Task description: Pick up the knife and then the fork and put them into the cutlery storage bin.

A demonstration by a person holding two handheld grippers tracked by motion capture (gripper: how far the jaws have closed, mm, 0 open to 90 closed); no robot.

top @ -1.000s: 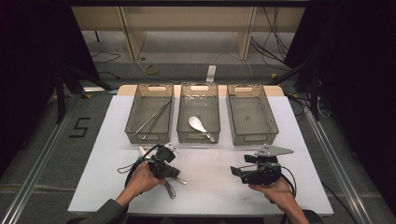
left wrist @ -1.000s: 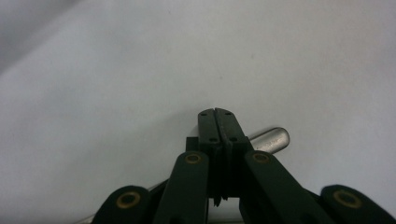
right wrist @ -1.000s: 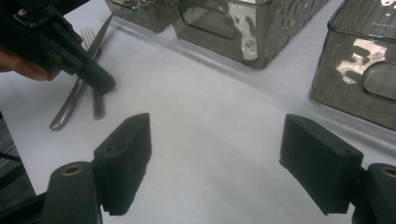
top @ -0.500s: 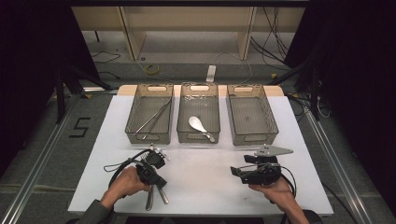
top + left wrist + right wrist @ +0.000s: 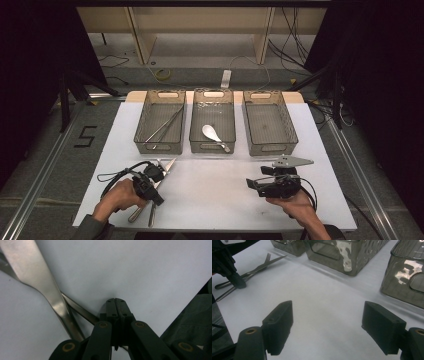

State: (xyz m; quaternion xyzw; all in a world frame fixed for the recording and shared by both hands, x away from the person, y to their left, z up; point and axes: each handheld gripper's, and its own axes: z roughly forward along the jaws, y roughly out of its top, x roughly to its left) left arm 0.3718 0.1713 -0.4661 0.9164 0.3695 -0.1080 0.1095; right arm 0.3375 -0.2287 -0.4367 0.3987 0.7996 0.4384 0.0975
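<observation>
High view shows a sorting job that seems about half done. Three trays stand in a row in the upper middle of the frame: the left tray [image 5: 161, 121] holds long thin metal pieces, maybe chopsticks or tongs, I cannot tell exactly; the middle tray [image 5: 212, 120] holds one white spoon [image 5: 214, 135]; the right tray [image 5: 270, 121] has nothing in it.

On the white table [image 5: 215, 192], in the lower left of the frame, some cutlery [image 5: 150, 197] lies loose under the left gripper [image 5: 156, 196]. The right gripper view shows there a fork [image 5: 263, 261] and a knife or similar long blade crossing it, so I count at least two pieces, perhaps three.

The left gripper has its jaws pressed fully together, with bare table in front of their tips, and metal handles [image 5: 47, 292] lying just beside them, so nothing is gripped. The right gripper [image 5: 334, 327] rests in the lower right, jaws wide apart and holding nothing.

I judge that the loose cutlery must yet go into trays.
</observation>
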